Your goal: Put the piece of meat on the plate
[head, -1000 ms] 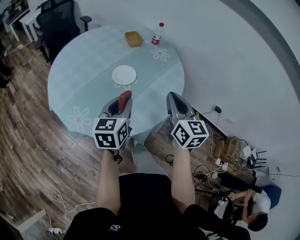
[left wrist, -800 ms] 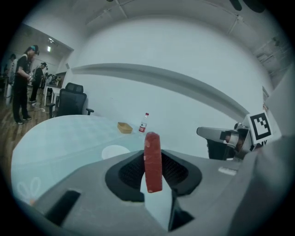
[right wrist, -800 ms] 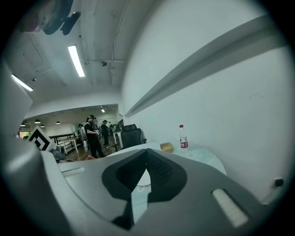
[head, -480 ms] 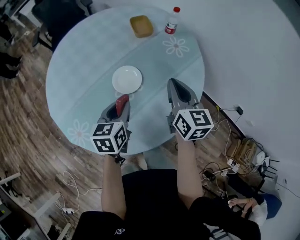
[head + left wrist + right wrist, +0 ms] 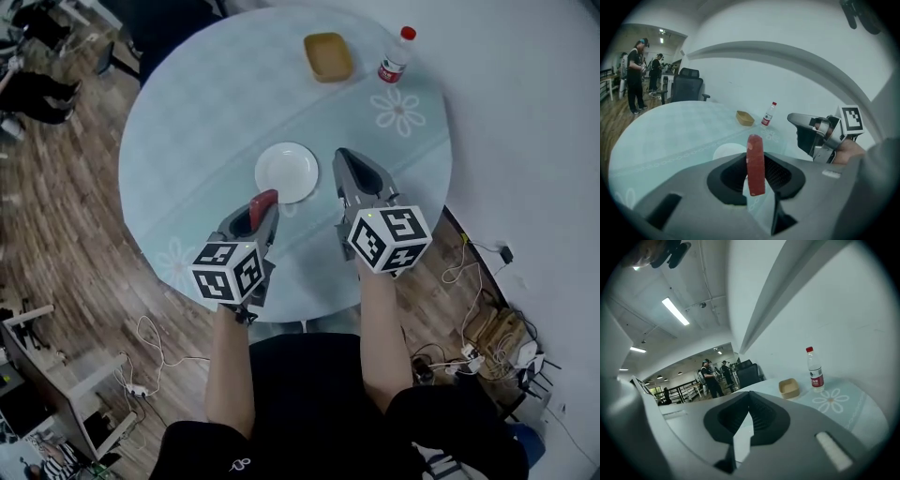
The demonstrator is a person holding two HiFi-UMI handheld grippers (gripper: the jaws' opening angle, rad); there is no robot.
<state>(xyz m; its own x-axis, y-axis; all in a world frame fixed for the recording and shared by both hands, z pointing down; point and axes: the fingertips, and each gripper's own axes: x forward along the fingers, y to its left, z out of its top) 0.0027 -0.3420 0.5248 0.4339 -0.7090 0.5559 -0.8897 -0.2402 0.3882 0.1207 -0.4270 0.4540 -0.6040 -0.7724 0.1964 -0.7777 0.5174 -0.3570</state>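
Note:
A red strip of meat [image 5: 262,203] stands upright between the jaws of my left gripper [image 5: 260,212], which is shut on it; the left gripper view shows the meat [image 5: 755,157] end-on. The white plate [image 5: 287,172] lies bare on the round pale-blue table [image 5: 202,122], just beyond and to the right of the meat, and shows as a white plate [image 5: 726,152] behind the jaws. My right gripper [image 5: 347,165] hovers at the plate's right edge, its jaws together with nothing in them. It also appears as the right gripper [image 5: 813,133] off to the side.
A tan bowl [image 5: 328,56] and a water bottle with a red cap [image 5: 395,54] stand at the table's far side. A dark office chair [image 5: 686,86] and standing people [image 5: 635,75] are beyond the table. Cables [image 5: 141,361] lie on the wooden floor at left.
Both grippers have moved forward over the table and closer to the plate. The meat has stayed in the left gripper. The right gripper's tips now sit beside the plate.

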